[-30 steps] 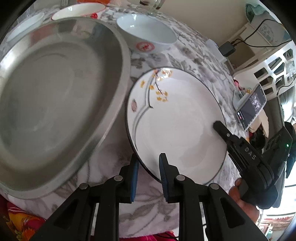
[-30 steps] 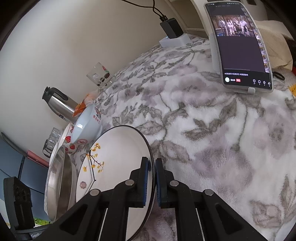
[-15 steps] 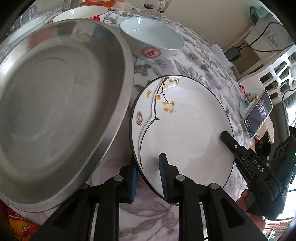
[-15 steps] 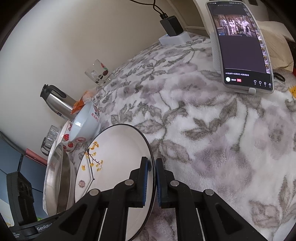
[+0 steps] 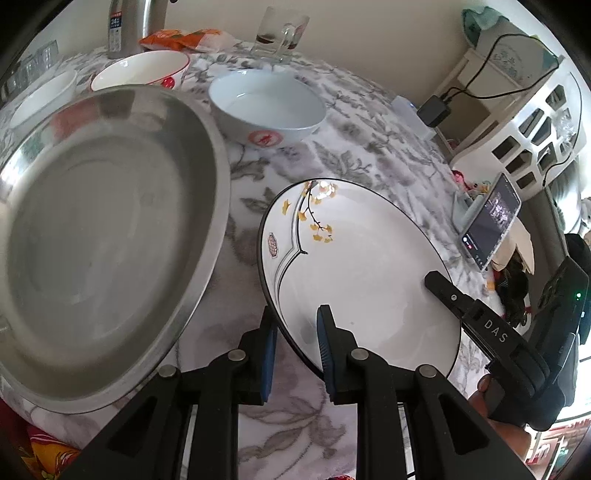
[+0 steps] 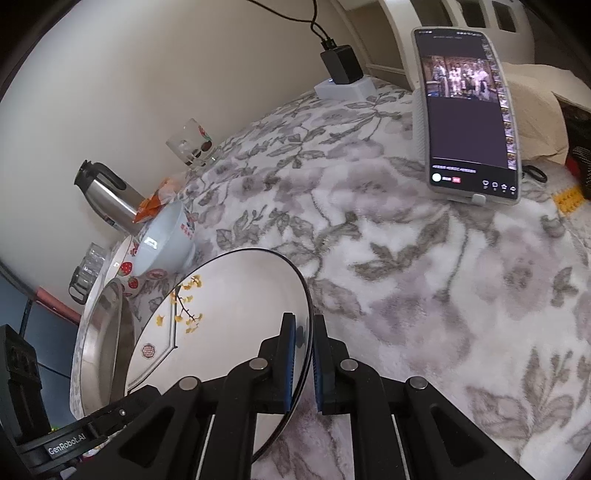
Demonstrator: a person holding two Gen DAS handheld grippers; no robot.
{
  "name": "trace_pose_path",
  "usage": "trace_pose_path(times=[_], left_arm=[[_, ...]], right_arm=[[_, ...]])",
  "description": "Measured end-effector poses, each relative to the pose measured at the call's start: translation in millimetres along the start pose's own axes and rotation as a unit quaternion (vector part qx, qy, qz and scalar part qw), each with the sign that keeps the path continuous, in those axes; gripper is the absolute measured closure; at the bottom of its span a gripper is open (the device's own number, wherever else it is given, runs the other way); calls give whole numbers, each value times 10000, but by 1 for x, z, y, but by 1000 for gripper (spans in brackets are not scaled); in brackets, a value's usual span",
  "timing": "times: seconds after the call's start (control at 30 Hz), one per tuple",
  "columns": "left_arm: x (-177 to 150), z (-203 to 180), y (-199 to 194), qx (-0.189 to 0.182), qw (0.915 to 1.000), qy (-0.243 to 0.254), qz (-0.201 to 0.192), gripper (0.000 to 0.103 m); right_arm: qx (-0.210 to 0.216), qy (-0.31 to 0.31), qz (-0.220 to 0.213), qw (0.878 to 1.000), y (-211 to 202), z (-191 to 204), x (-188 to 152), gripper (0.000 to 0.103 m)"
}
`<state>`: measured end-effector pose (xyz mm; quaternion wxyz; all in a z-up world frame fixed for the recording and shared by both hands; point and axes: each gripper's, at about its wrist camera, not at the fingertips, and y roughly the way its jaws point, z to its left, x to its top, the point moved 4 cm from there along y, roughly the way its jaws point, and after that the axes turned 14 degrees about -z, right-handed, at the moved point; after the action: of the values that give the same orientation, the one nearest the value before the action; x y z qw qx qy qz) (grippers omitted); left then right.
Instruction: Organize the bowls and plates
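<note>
Gripping white round ceramic plate with gingko print (image 5: 362, 266) | right gripper (image 6: 303, 363) clamping right rim | left gripper (image 5: 295, 354) straddling near rim, jaws parted | steel tray (image 5: 99, 240) lying left.

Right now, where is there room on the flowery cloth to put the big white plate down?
The widest bare patch of cloth lies between the white plate and the phone. A narrower strip runs between the plate and the steel pan. The far end is crowded: bowls, a glass mug, a flask.
</note>
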<state>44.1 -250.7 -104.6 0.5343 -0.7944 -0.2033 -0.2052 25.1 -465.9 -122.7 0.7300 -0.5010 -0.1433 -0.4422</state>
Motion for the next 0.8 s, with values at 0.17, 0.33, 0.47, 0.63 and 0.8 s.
trace_pose_path(times=[0.17,0.33,0.47,0.63,0.8], left_arm=[[5,-5,-9,-126,9998,44,-123,80],[14,-10,-25,-309,9988,147,-353,80],[25,-11,-40,-486,9972,139,-550,80],[43,-5,-59,-631,9946,69,-818,80],[57,14,-71,-542,9939,-35,-959,80]], right_arm=[[-86,-88,-106,9999,-13,5,6,94],[-150,-172,-320,9992,-30,16,18,94],[-203,-304,-532,9979,-45,32,30,94],[-183,-383,-702,9966,-57,56,41,93],[-143,-471,-715,9962,-54,86,44,93]])
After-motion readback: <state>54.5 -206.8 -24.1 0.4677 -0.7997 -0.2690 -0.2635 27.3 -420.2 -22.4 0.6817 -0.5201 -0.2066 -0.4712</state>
